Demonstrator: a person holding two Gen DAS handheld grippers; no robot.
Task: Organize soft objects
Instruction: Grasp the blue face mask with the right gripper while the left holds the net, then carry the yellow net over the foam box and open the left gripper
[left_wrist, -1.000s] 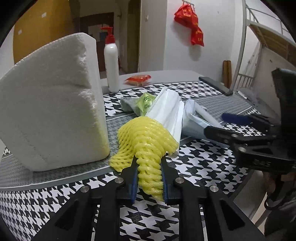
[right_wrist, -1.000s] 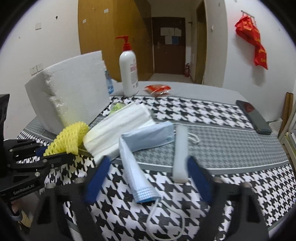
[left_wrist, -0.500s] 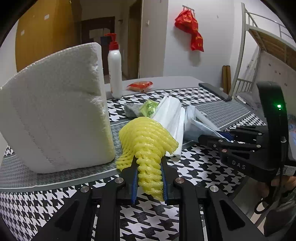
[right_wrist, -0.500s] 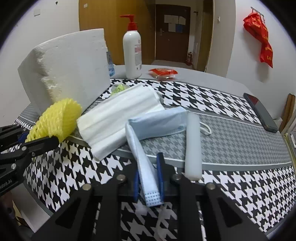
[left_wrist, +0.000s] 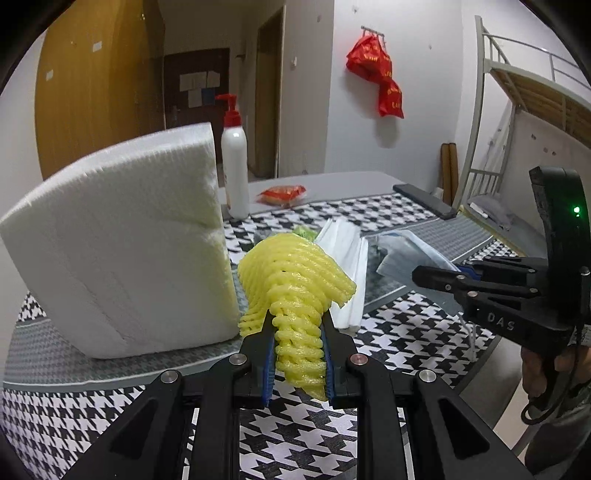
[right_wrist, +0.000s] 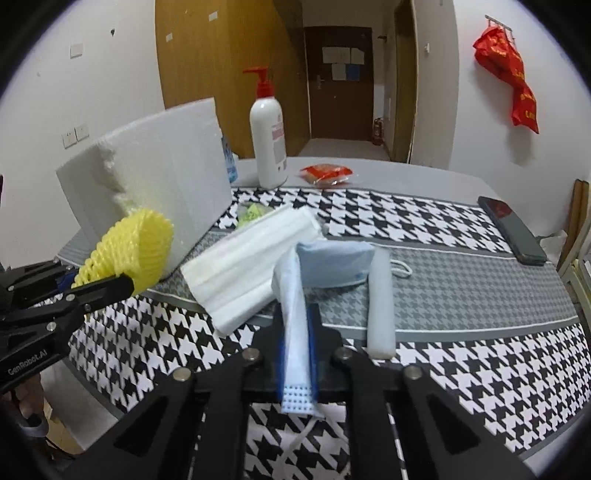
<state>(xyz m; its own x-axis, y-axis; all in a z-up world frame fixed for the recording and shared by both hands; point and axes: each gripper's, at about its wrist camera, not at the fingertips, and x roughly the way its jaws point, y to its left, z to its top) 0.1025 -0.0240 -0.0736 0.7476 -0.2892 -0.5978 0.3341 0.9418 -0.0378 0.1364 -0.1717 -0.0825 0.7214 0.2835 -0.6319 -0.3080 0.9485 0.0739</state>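
Right gripper (right_wrist: 297, 354) has just clamped down on the blue face mask (right_wrist: 295, 317); a second ago its jaws stood wide over it, now the pads pinch the mask's near end flat, ear loop hanging out below toward 6 o'clock. Far half of the mask lies on the houndstooth tablecloth (right_wrist: 480, 369), folded end at roughly 12 o'clock from the jaws, so pick secured, lift barely begun

Left gripper (left_wrist: 299, 354) unchanged in grip: nearly closed, squeezing the stem of the yellow foam fruit net (left_wrist: 295, 280), which fans out above the jaws and looks raised a bit more off the cloth than a second ago. White foam block (left_wrist: 122, 243) sits just beside it at 9 o'clock

Meaning for the task, as a judgement: both hands are loaded with one soft item each, next step is carrying them to wherever they get grouped. White mask stack (right_wrist: 251, 266) and white foam stick (right_wrist: 380, 299) are untouched, at 11 and 1 o'clock of the right jaws

Risk: thin mask could slip or drag the stack
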